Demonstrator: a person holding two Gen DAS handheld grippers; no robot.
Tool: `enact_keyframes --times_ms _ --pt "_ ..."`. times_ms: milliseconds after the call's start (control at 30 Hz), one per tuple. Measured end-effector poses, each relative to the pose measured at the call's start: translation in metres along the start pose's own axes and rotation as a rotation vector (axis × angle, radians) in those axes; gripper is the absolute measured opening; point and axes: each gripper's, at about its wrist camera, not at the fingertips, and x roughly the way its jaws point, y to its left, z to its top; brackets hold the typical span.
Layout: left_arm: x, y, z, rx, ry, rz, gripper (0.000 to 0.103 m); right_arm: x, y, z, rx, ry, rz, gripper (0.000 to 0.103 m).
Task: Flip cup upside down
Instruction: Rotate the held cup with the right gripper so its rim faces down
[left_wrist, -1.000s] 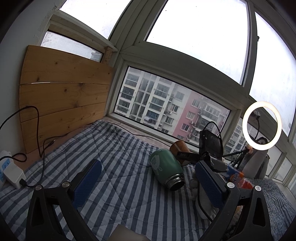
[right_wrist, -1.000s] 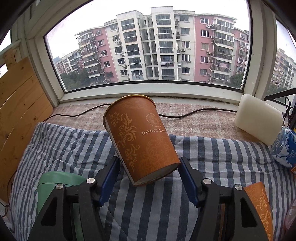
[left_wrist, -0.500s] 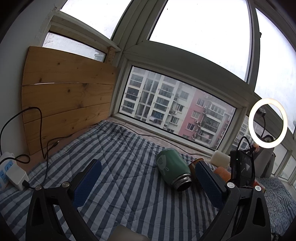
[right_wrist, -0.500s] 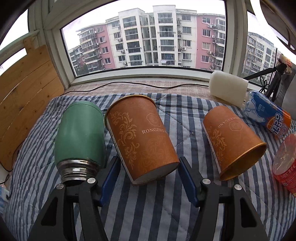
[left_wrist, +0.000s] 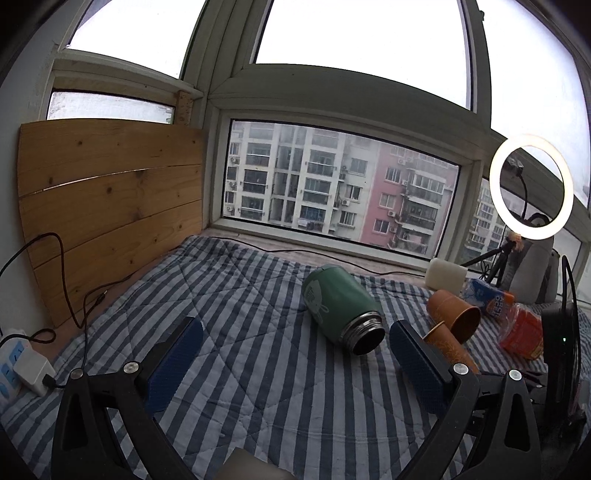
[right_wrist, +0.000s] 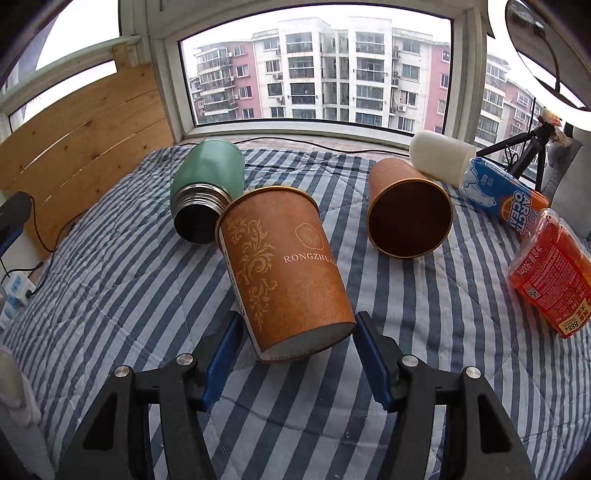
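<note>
I have the orange paper cup with gold scrollwork (right_wrist: 284, 273) pinched in my right gripper (right_wrist: 299, 345), the blue pads pressing its lower wall just above the base. It hangs tilted over the middle of the blue-and-white striped quilt (right_wrist: 110, 288), base toward me, gold-rimmed mouth pointing away and slightly up. My left gripper (left_wrist: 295, 363) is spread wide and holds nothing, hovering over the quilt's near-left part.

Behind the cup, a green steel flask (right_wrist: 207, 184) lies on its side with its open neck toward me, and a second orange paper cup (right_wrist: 408, 214) lies on its side to the right, mouth facing me. A white cylinder (right_wrist: 441, 158), a blue-and-orange drink packet (right_wrist: 506, 194) and a red-orange bottle (right_wrist: 550, 273) lie toward the quilt's right edge.

I judge this cup light and thin-walled, so it will likely dent under a hard squeeze, worst near the open rim. The base ring is the stiffest part, so gripping low seems right. The paper looks matte, so I expect little slip. The quilt is soft, so the inverted rim may settle unevenly; I would lower it squarely.
</note>
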Motion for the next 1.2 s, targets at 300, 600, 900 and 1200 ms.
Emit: enact_keyframes --times_ms 300,600,900,1200 --pt "0.018 -0.045 -0.026 0.167 0.107 -0.079 0.102 -0.054 -0.01 -0.039 -0.036 -0.104 -0.002 0.075" --pt "0.023 -0.114 -0.042 0.237 0.2 -0.085 0.102 -0.119 -0.057 -0.082 -0.004 -0.281 -0.131 0.079" --pt "0.068 -0.181 -0.055 0.13 0.403 -0.03 0.102 -0.145 -0.079 -0.092 0.048 -0.387 -0.094 0.079" --pt "0.09 -0.185 -0.059 -0.005 0.411 -0.004 0.102 -0.146 -0.092 -0.092 0.09 -0.379 -0.041 0.079"
